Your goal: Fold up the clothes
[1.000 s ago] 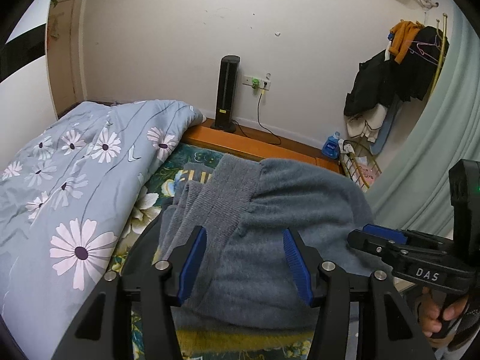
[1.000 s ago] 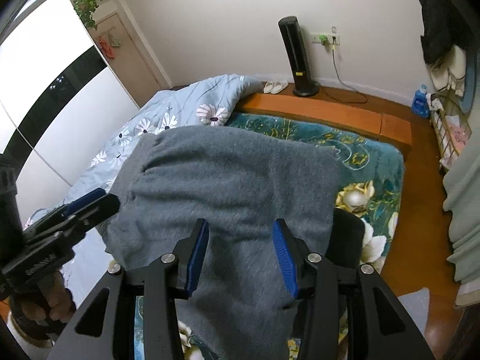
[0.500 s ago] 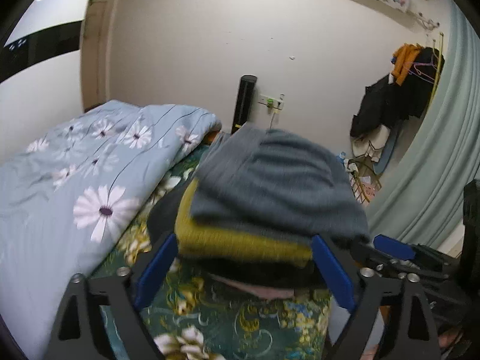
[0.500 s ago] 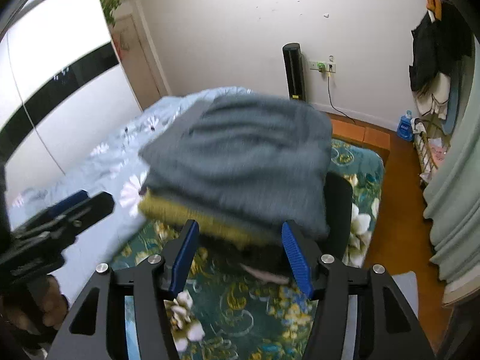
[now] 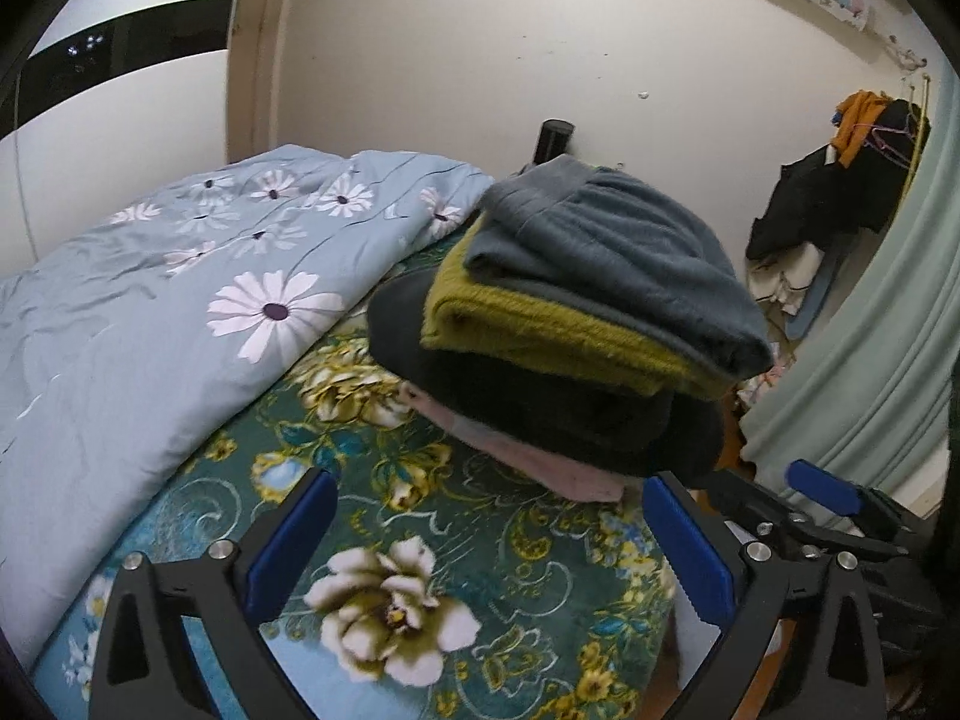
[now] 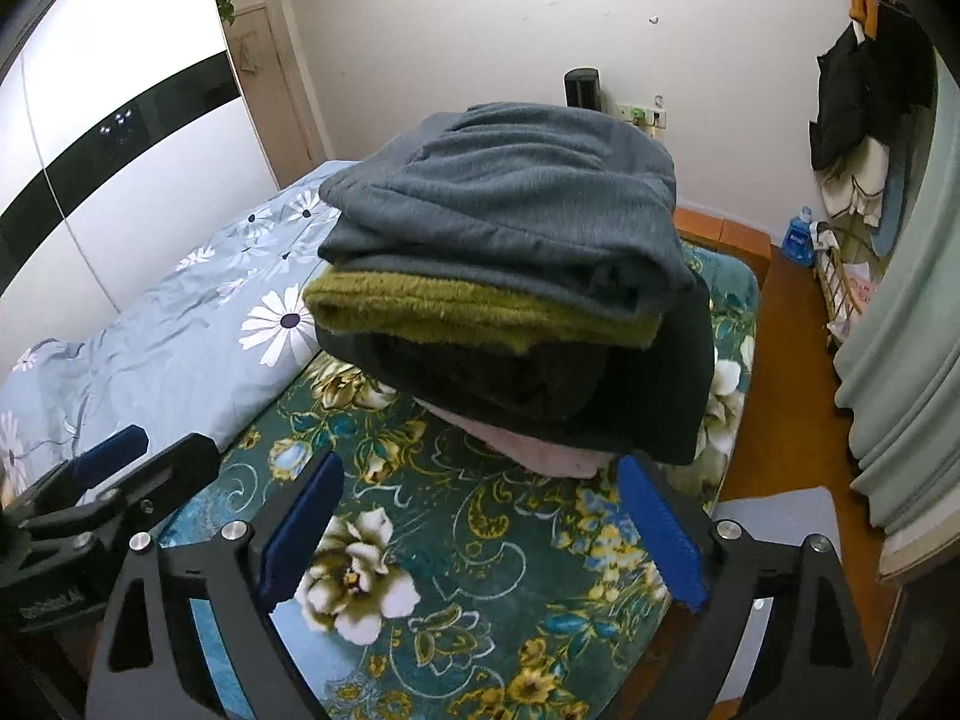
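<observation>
A stack of folded clothes sits on the green floral bedspread (image 5: 480, 540) (image 6: 468, 552). A grey sweater (image 5: 606, 258) (image 6: 510, 204) lies on top, over an olive-yellow garment (image 5: 540, 330) (image 6: 456, 312), a black one (image 5: 540, 396) (image 6: 540, 384) and a pink one (image 5: 540, 462) (image 6: 540, 450) at the bottom. My left gripper (image 5: 492, 546) is open, low and just in front of the stack, holding nothing. My right gripper (image 6: 480, 534) is open too, before the stack's near edge. Each gripper shows at the other view's edge, the right gripper (image 5: 822, 510) and the left gripper (image 6: 114, 480).
A pale blue daisy-print duvet (image 5: 180, 312) (image 6: 180, 330) lies bunched to the left. A black tower fan (image 6: 581, 90) stands by the far wall. Hanging clothes (image 5: 840, 180) and a green curtain (image 5: 870, 360) are on the right, beside the wooden floor (image 6: 792, 390).
Both grippers have let go of the grey sweater, opened wider, and dropped back and down from above the stack to its near side. The sweater now rests folded on top.
</observation>
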